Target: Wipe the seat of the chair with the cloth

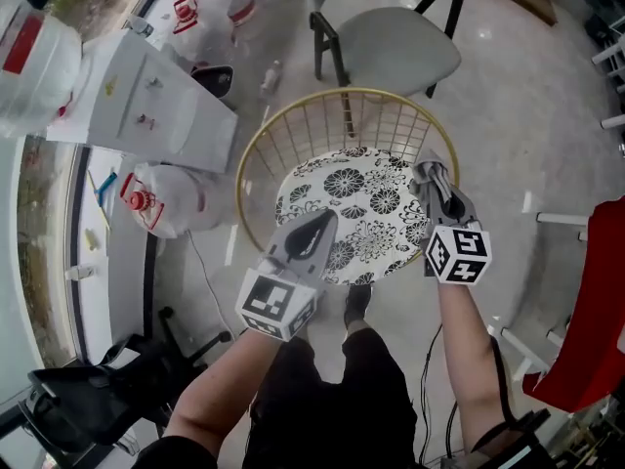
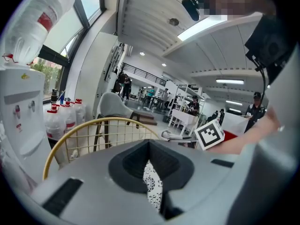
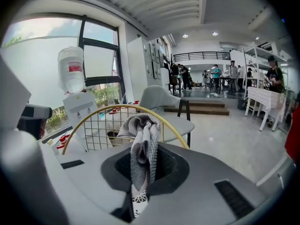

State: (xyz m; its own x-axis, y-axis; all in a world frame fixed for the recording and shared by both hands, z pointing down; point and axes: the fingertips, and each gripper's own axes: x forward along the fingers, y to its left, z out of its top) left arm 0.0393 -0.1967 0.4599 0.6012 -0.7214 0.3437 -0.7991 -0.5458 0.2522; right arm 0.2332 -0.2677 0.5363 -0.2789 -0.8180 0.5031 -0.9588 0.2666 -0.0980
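The chair has a round black-and-white floral seat point(image 1: 366, 198) and a gold wire back point(image 1: 332, 106). My right gripper point(image 1: 437, 189) hovers over the seat's right edge, shut on a grey cloth point(image 1: 430, 174). In the right gripper view the cloth point(image 3: 143, 144) sticks up bunched from between the jaws, with the gold back point(image 3: 93, 121) behind it. My left gripper point(image 1: 327, 221) is over the seat's front left part. In its own view the left gripper point(image 2: 150, 149) is shut with nothing in it; a sliver of seat point(image 2: 152, 186) shows through the slit.
A white water dispenser point(image 1: 146, 96) and water bottles point(image 1: 166, 198) stand left of the chair. A grey chair point(image 1: 391, 27) is beyond the gold back. A red object point(image 1: 591, 301) is at right, a black office chair point(image 1: 88, 399) at lower left. People stand far off.
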